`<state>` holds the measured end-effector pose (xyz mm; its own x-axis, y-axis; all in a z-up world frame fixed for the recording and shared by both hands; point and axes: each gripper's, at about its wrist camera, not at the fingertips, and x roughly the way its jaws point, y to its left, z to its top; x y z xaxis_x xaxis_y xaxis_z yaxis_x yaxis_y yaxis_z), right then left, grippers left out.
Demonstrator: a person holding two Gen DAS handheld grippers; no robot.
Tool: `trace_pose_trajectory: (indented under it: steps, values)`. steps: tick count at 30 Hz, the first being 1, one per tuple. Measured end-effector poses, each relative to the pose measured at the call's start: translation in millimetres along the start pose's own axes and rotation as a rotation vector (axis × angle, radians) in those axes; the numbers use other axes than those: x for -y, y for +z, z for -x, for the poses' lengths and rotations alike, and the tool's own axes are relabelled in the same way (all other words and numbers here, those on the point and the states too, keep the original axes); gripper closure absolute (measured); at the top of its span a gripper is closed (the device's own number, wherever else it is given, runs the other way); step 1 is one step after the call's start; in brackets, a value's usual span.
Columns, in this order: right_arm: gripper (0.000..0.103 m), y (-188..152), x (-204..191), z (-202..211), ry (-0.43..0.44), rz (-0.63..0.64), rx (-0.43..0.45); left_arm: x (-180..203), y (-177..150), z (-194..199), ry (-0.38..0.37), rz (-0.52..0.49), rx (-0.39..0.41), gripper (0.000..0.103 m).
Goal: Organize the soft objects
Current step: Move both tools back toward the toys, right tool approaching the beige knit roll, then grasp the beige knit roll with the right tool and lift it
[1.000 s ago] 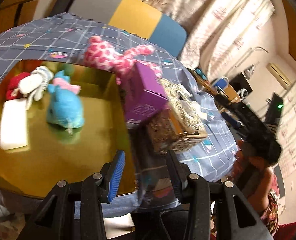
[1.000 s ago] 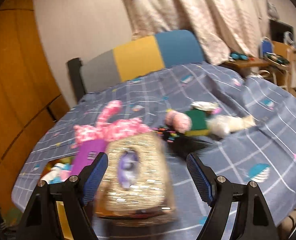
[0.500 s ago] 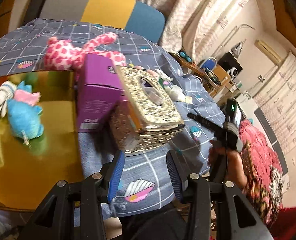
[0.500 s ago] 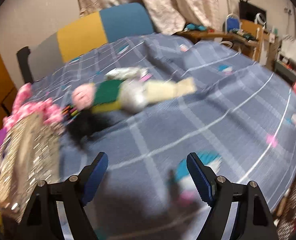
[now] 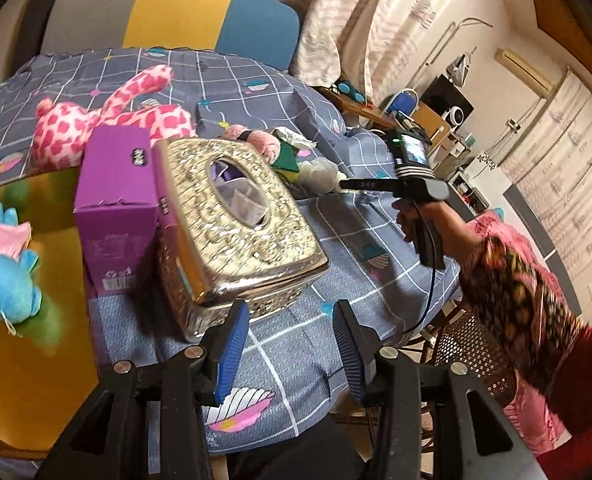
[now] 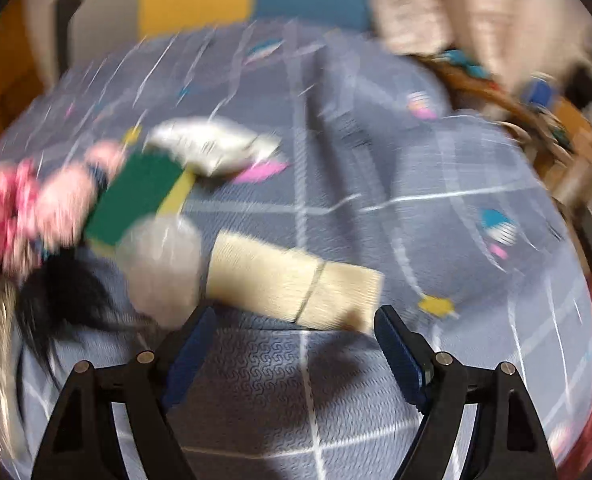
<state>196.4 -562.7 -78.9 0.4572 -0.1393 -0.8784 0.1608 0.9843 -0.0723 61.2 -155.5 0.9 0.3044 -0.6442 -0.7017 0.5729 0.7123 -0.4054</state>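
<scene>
right tongs over a blurred heap of soft things

at the far left a blue plush (image 5: 6, 276) already lies on the gold tray (image 5: 28, 380); a pink spotted plush (image 5: 96, 120) sprawls behind a purple box (image 5: 114, 216) and a glittery tissue box (image 5: 236, 224); the left tongs (image 5: 286, 350) hang about half open over the checked cloth (image 5: 376, 240), nothing between the pads.

further right, in the right wrist view, the right tongs (image 6: 292, 354) stand wide apart and empty just short of a cream knitted piece (image 6: 296, 280); it lies flat on the cloth, ribbed and limp, one end touching a pale grey fuzzy ball (image 6: 162, 264); a green and yellow sponge (image 6: 140, 196), a black tuft (image 6: 60, 296) and a crumpled white wrapper (image 6: 212, 148) crowd close by.

risks, as i judge them; the picture is smeared, so a closing bite could land short or off to one side; the pads might pinch the loose cloth along with the knit; a grip at one end would let the rest droop and drag the ball or sponge; the heap's edges are too blurred to tell what is joined to what.
</scene>
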Motion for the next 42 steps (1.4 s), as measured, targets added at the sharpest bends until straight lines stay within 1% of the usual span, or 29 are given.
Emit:
trace_pose_trajectory:
  steps: [2,4,7,9,10,11,12,14,15,17,21,24,26,29,30,33,34,35,36,37,41,42]
  values:
    - [0.018,4,-5,-10,-0.033,0.107,-0.022,5,3,-3,0.001,-0.013,-0.005,0.059]
    - [0.017,7,-8,-19,-0.057,0.169,-0.035,8,4,-6,0.007,-0.021,-0.013,0.059]
    - [0.017,9,-9,-28,-0.062,0.191,-0.030,13,7,-12,0.000,-0.020,-0.028,0.059]
    - [0.017,10,-6,-29,-0.054,0.169,0.001,17,10,-15,-0.002,-0.025,-0.032,0.059]
    - [0.020,10,-3,-29,-0.043,0.146,0.013,20,11,-16,-0.004,-0.029,-0.033,0.059]
    - [0.029,10,-1,-30,-0.029,0.120,0.023,22,13,-17,-0.004,-0.033,-0.032,0.059]
    - [0.035,9,4,-28,-0.023,0.087,0.040,24,14,-18,-0.005,-0.035,-0.031,0.059]
    - [0.050,8,10,-27,-0.011,0.040,0.066,27,18,-20,-0.014,-0.034,-0.034,0.059]
    - [0.055,6,16,-23,0.011,0.001,0.080,29,19,-20,-0.018,-0.034,-0.035,0.059]
    - [0.061,5,24,-20,0.036,-0.064,0.101,34,23,-22,-0.030,-0.037,-0.030,0.059]
    - [0.061,-15,38,6,0.083,-0.196,0.179,41,32,-27,-0.049,-0.032,-0.022,0.059]
    - [0.061,-36,38,22,0.121,-0.279,0.237,48,40,-33,-0.054,-0.018,-0.026,0.059]
    - [0.061,-50,37,27,0.138,-0.324,0.261,53,45,-39,-0.056,-0.017,-0.027,0.059]
    - [0.062,-71,33,33,0.128,-0.378,0.285,68,56,-48,-0.046,-0.022,-0.023,0.059]
    - [0.062,-76,32,35,0.118,-0.391,0.293,72,59,-51,-0.033,-0.028,-0.019,0.059]
    - [0.062,-91,22,36,0.033,-0.381,0.316,90,74,-64,0.020,-0.053,-0.007,0.059]
    - [0.062,-95,17,35,0.005,-0.368,0.322,95,81,-72,0.041,-0.056,-0.013,0.057]
    - [0.062,-96,16,32,0.002,-0.367,0.322,99,86,-80,0.049,-0.048,-0.024,0.054]
    - [0.062,-97,16,30,0.002,-0.380,0.325,101,92,-89,0.043,-0.034,-0.036,0.053]
    - [0.062,-99,17,29,-0.001,-0.396,0.332,103,99,-98,0.041,-0.022,-0.041,0.053]
    - [0.062,-104,26,24,0.023,-0.434,0.346,107,121,-136,0.076,0.003,-0.053,0.053]
    - [0.062,-105,27,23,0.027,-0.438,0.352,106,129,-150,0.083,0.012,-0.067,0.053]
